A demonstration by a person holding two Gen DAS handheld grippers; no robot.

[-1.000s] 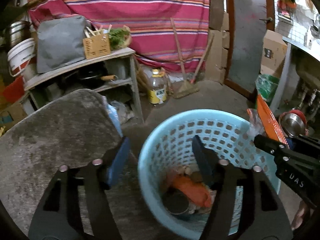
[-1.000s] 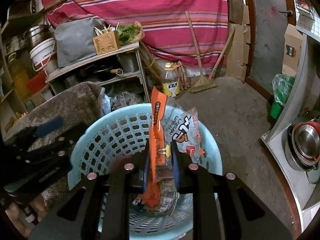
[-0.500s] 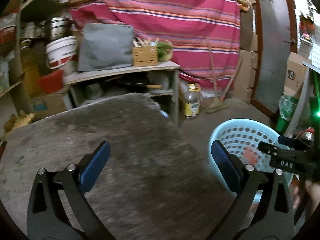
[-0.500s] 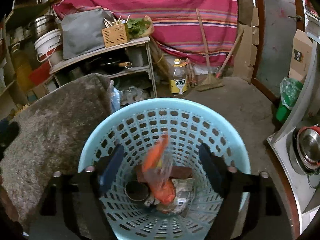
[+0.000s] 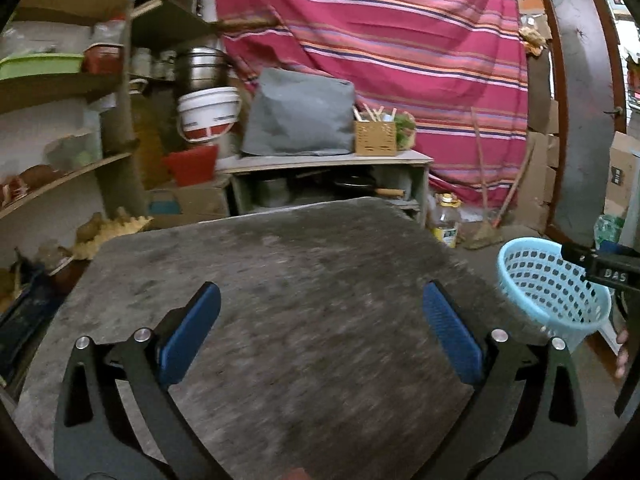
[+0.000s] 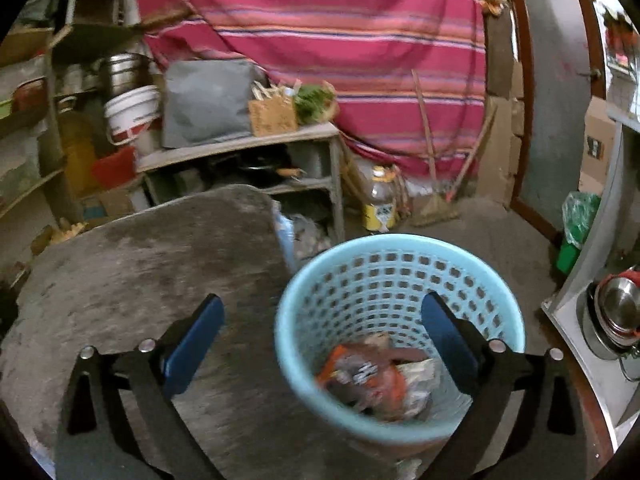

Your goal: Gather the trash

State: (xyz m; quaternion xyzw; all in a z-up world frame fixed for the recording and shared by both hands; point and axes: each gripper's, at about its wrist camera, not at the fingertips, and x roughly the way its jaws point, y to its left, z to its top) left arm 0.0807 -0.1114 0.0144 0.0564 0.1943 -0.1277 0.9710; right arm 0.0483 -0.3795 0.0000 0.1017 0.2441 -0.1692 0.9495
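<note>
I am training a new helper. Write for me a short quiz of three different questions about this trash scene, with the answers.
1. True or false: the orange wrapper lies inside the blue basket.
2. Multiple choice: what is between the jaws of the left gripper? A) a bottle B) nothing C) a wrapper
3. Fill in: in the right wrist view, the basket stands to the ____ of the grey table.

Key
1. True.
2. B; the jaws stand wide over the bare table.
3. Right. The jaws of the right gripper are opening, with nothing held.
</note>
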